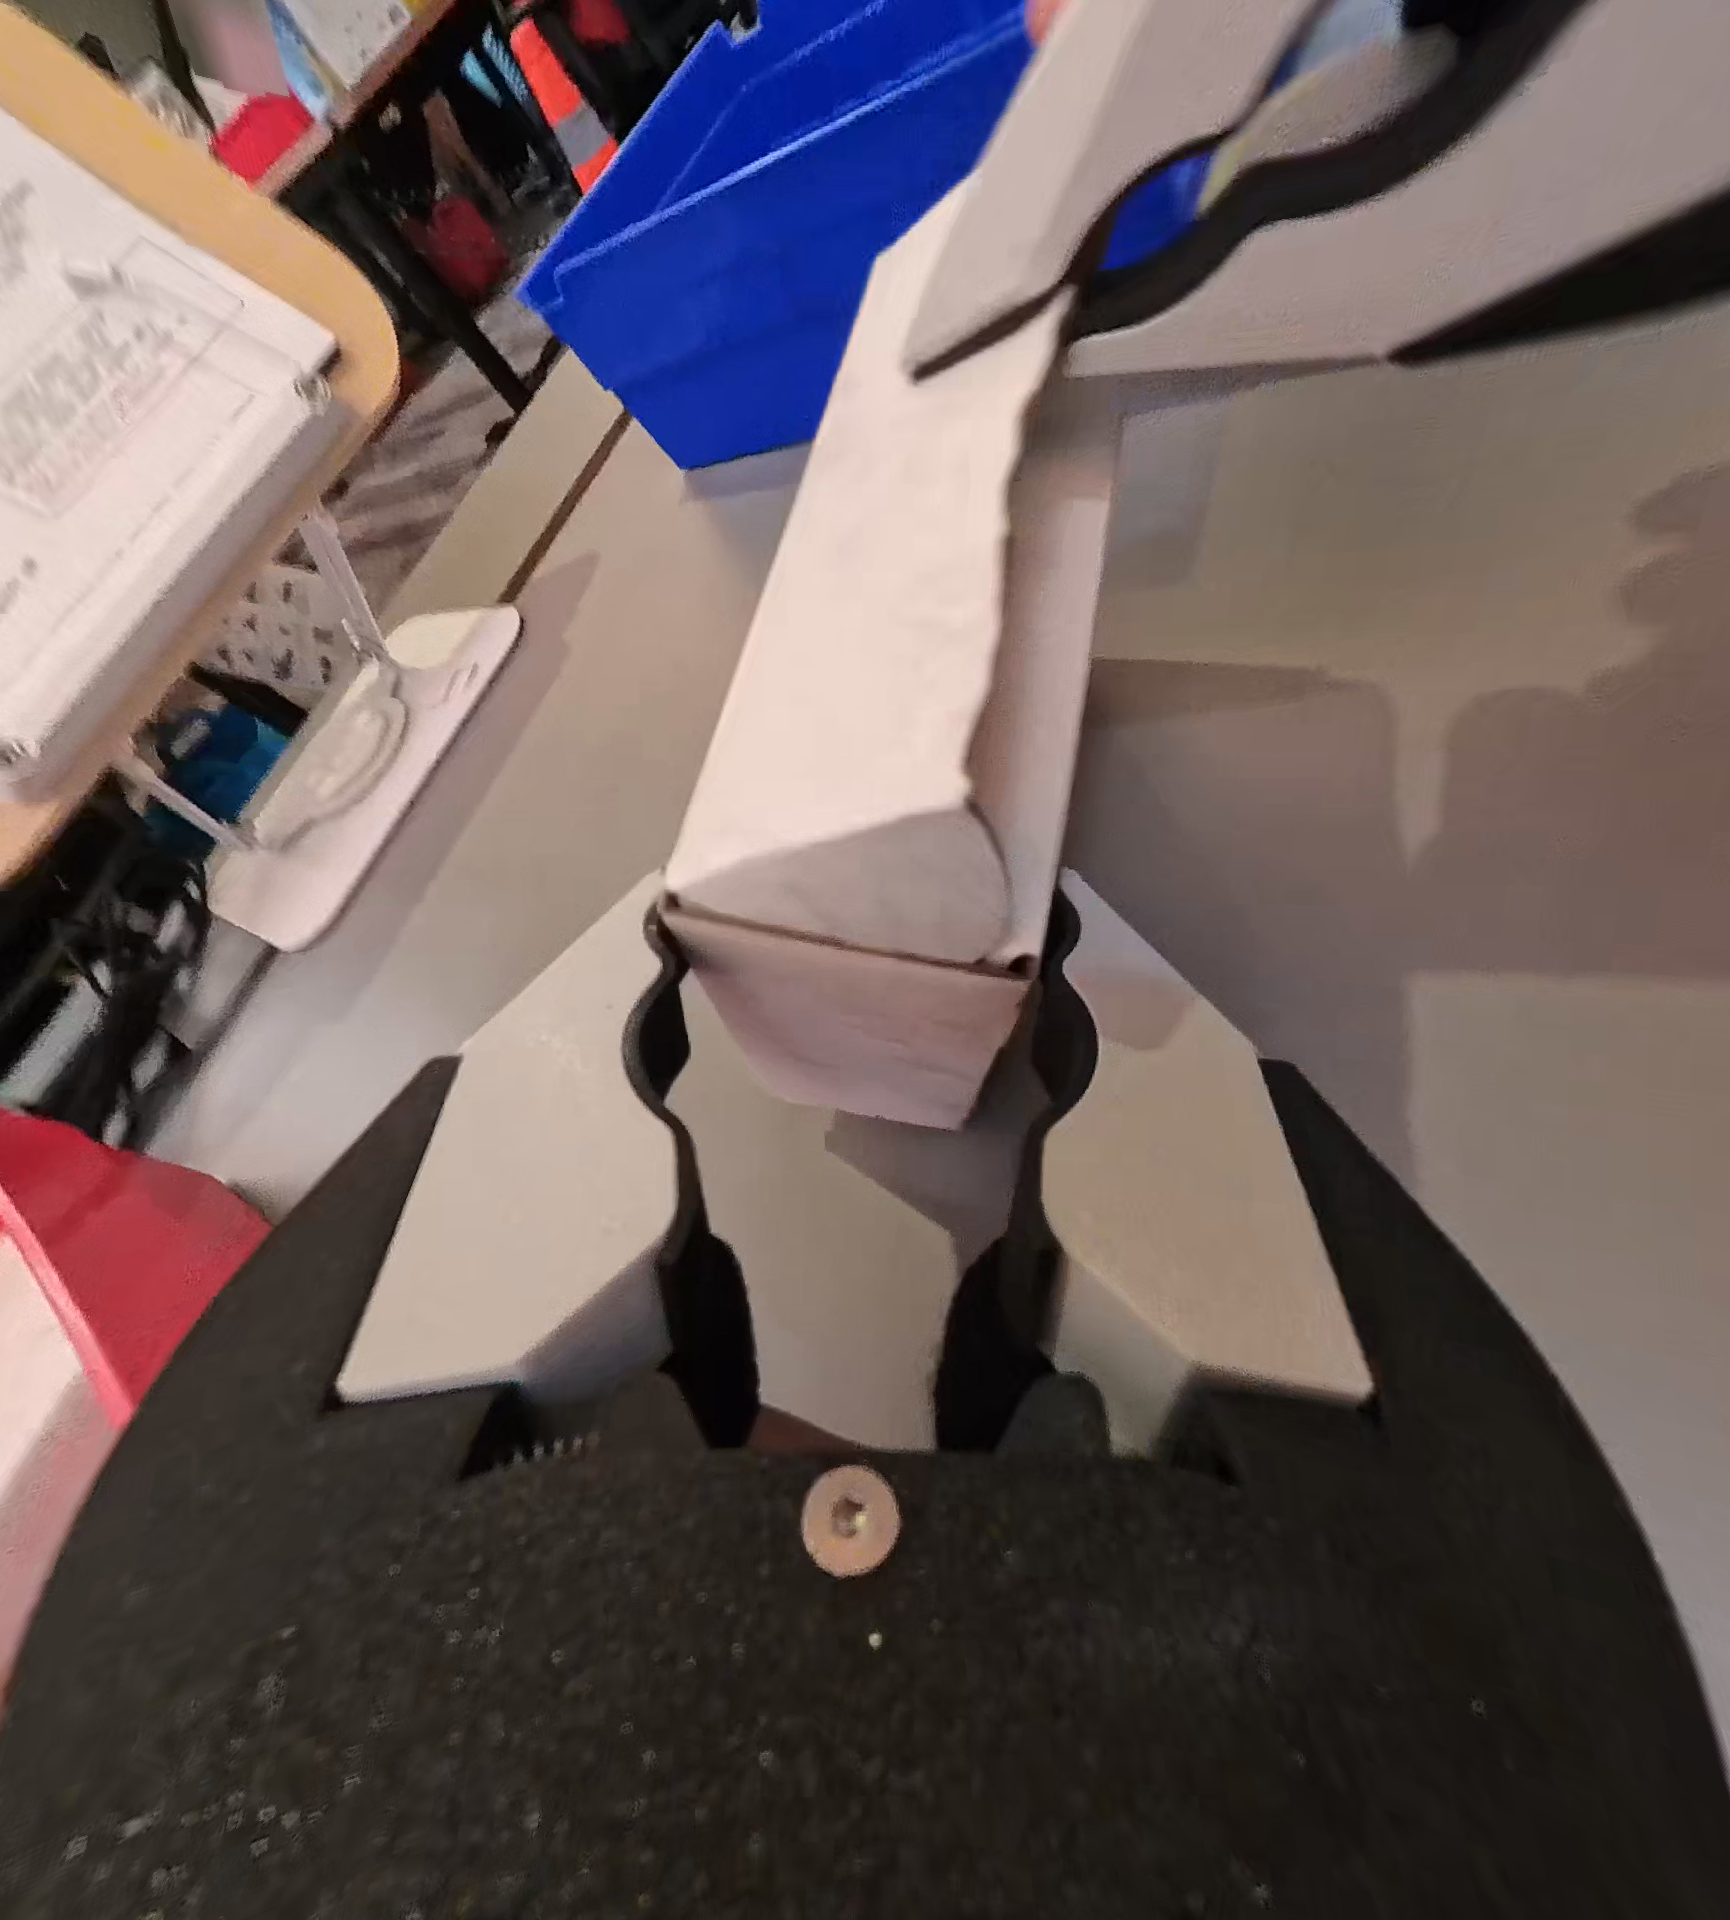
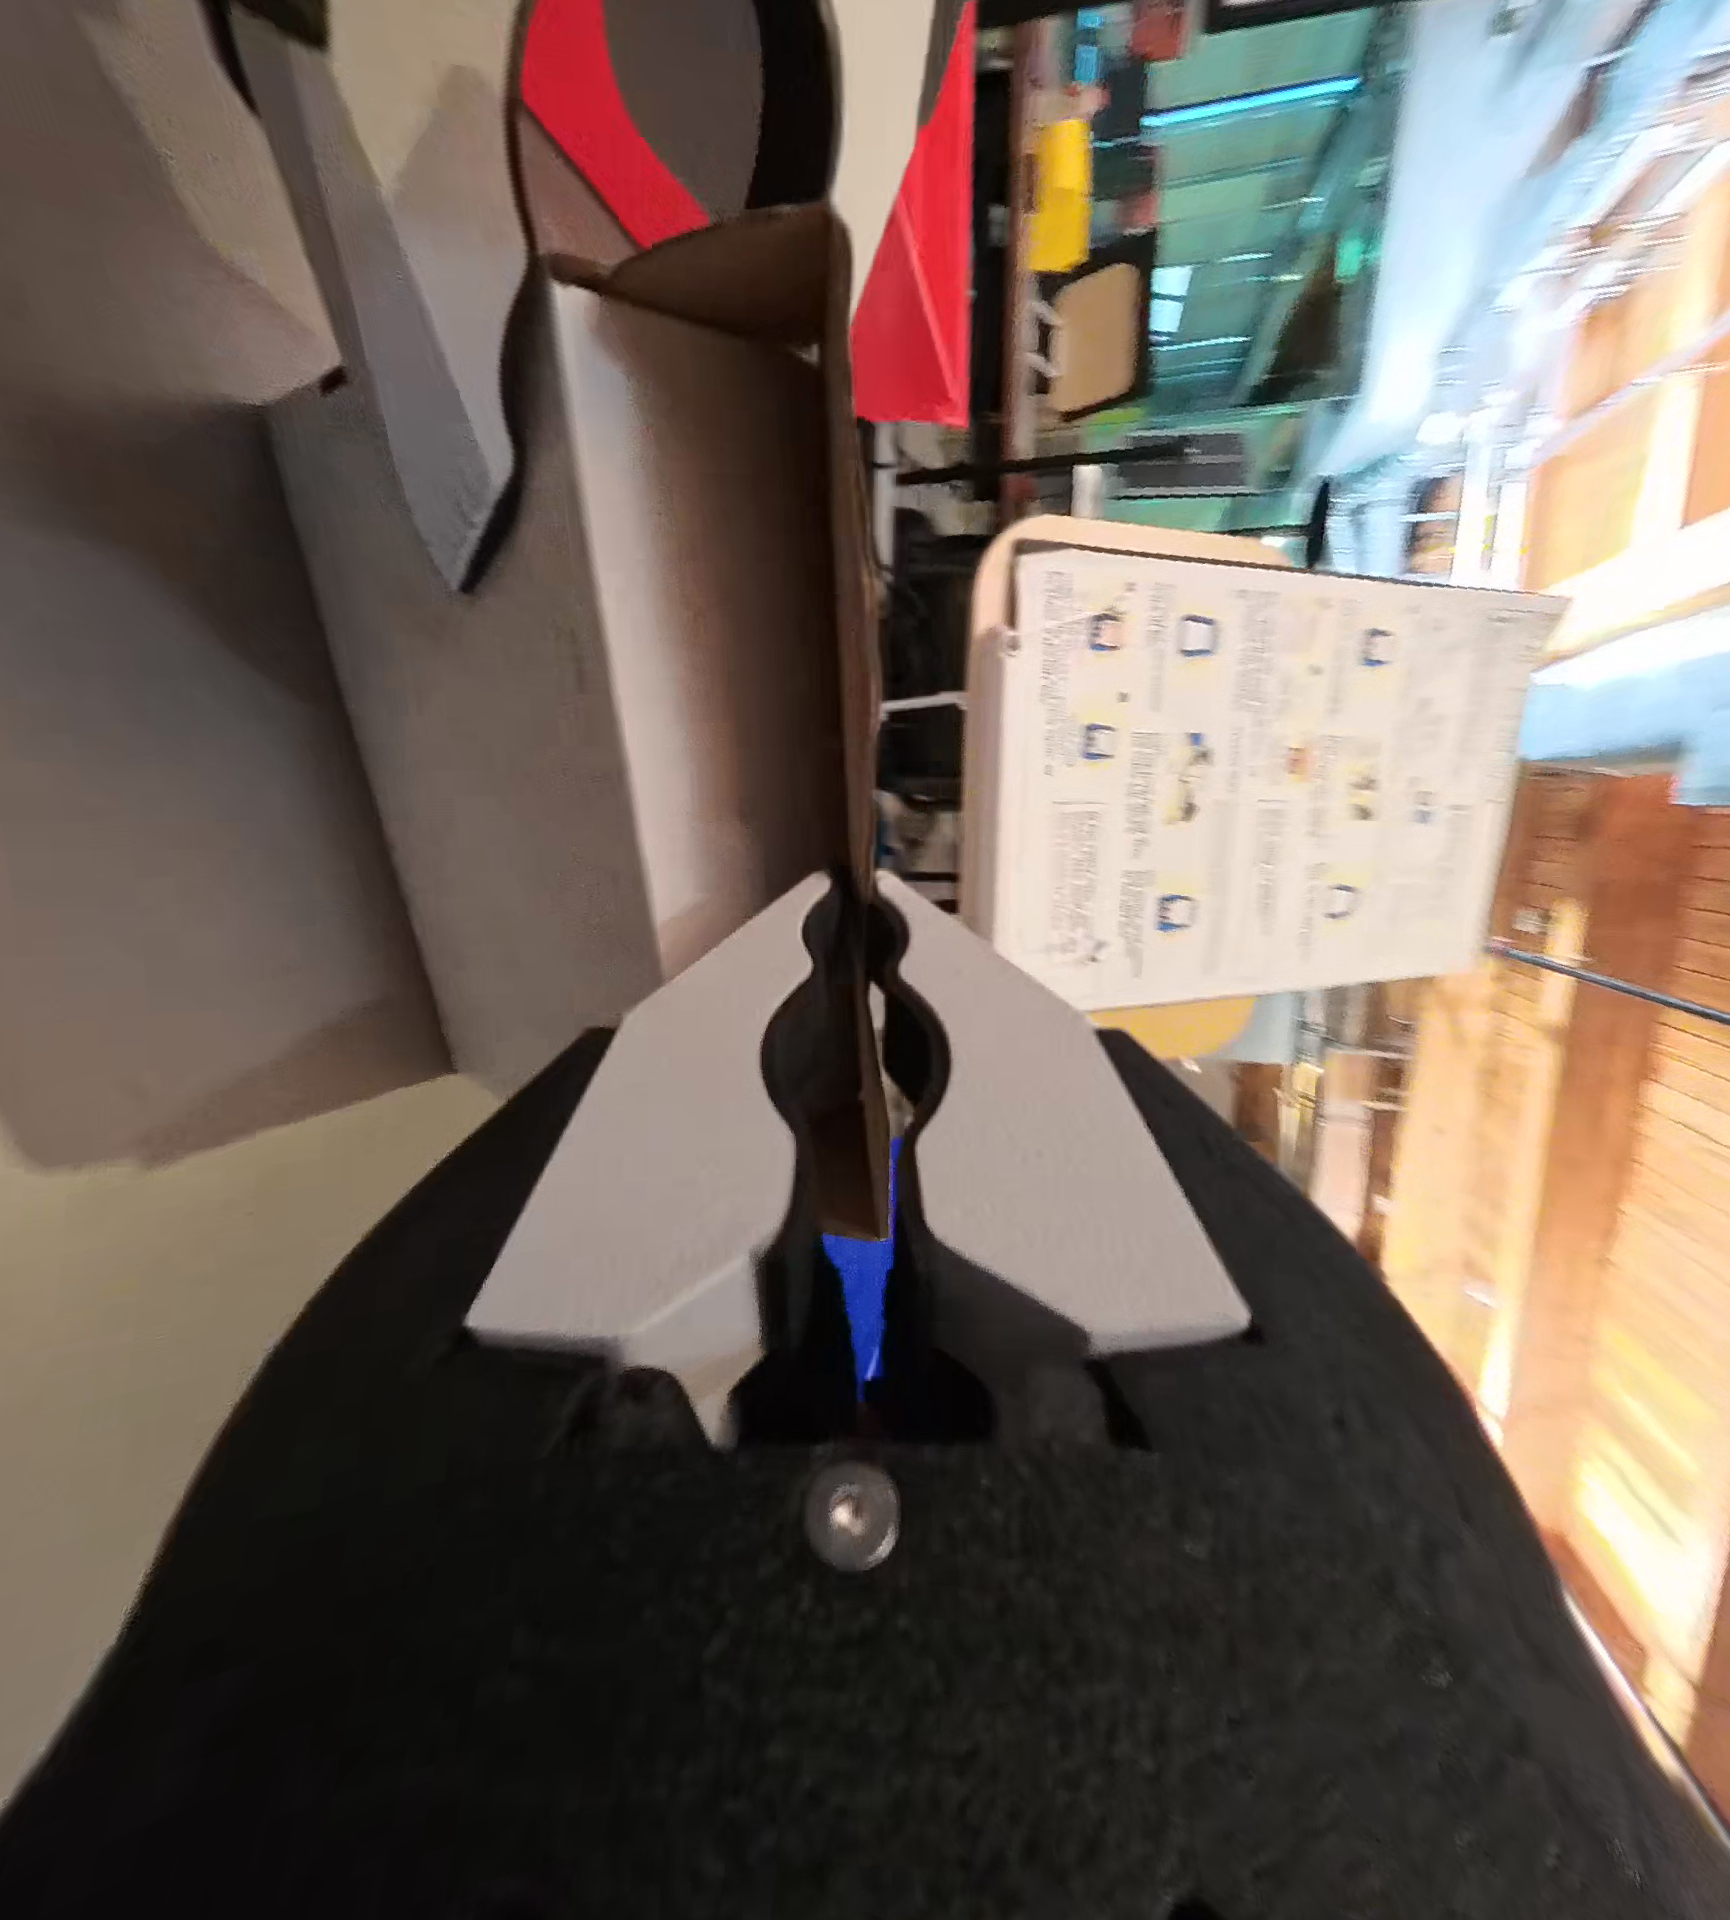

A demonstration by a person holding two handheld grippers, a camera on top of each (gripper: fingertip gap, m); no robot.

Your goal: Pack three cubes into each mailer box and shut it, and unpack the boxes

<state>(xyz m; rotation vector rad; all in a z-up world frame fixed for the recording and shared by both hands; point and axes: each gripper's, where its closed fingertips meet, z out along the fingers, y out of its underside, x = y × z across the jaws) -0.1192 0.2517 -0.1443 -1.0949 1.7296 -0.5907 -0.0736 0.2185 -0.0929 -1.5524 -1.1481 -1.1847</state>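
Observation:
A white mailer box (image 1: 892,665) lies along the grey table (image 1: 1412,582). My left gripper (image 1: 856,925) is shut across its near end, one fingertip on each side wall. My right gripper (image 2: 856,914) is shut on the box's flap (image 2: 845,582), which stands edge-on with its brown inner side showing. In the left wrist view the right gripper (image 1: 1084,301) pinches the box's far end at top right. In the right wrist view the box body (image 2: 570,675) runs away to the left, with one of the left gripper's fingers (image 2: 414,395) pressed on it. No cubes are in view.
A blue bin (image 1: 736,270) stands beyond the box at the table's far edge. A red bin (image 1: 30,1247) is at the near left and shows in the right wrist view (image 2: 913,260). A printed sign on a stand (image 1: 82,416) sits at the left.

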